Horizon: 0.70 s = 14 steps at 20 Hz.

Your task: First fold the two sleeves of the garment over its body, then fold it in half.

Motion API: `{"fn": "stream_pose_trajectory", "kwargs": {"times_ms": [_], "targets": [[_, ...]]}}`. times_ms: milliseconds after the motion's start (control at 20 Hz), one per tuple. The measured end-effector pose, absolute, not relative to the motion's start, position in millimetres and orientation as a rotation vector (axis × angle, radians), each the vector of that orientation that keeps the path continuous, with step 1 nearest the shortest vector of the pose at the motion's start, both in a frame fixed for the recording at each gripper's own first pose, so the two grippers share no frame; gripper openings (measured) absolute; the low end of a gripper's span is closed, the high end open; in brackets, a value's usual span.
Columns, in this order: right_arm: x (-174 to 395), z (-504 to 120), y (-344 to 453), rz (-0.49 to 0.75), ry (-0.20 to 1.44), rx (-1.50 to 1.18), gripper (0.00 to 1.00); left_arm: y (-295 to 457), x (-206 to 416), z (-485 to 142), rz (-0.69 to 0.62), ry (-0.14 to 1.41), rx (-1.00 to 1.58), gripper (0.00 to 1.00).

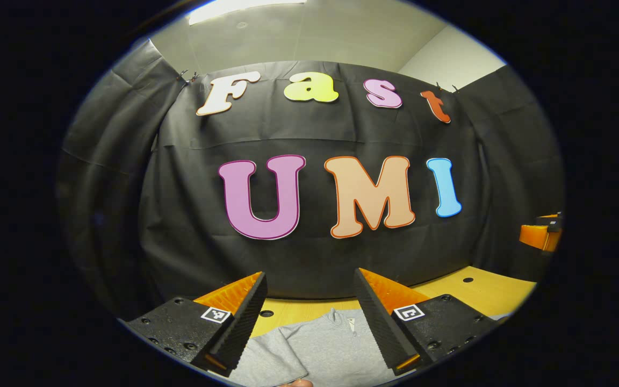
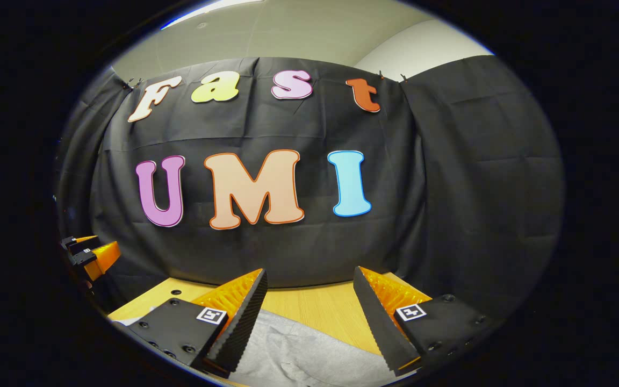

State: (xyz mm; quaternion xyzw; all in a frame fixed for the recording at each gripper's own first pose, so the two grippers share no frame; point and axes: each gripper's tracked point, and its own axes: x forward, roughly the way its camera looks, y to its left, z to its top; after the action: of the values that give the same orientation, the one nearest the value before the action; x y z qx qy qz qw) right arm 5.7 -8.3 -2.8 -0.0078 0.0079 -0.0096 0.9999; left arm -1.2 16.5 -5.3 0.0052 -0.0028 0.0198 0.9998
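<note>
A grey garment lies flat on the wooden table, its collar with a short zip pointing at the back wall. My left gripper hangs above it, open, with nothing between its fingers. In the right gripper view, a grey part of the garment lies on the table below my right gripper, which is open and holds nothing. The right gripper appears at the right edge of the left gripper view. At the left edge of the right gripper view I see the left gripper.
Black cloth closes the booth at the back and both sides, right behind the table's far edge. Small round holes dot the tabletop. Bare wood lies beyond the garment toward the wall.
</note>
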Motion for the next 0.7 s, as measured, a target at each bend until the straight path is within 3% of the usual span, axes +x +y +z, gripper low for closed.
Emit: {"fn": "stream_pose_trajectory", "kwargs": {"times_ms": [550, 700], "targets": [[-1, -54, -89, -0.169, 0.149, -0.075, 0.99, 18, 0, 0, 0.035, -0.021, 0.036, 0.97], [-9, -82, -113, -0.204, 0.214, -0.081, 0.98, 13, 1, 1, 0.023, -0.027, 0.052, 0.94]]}}
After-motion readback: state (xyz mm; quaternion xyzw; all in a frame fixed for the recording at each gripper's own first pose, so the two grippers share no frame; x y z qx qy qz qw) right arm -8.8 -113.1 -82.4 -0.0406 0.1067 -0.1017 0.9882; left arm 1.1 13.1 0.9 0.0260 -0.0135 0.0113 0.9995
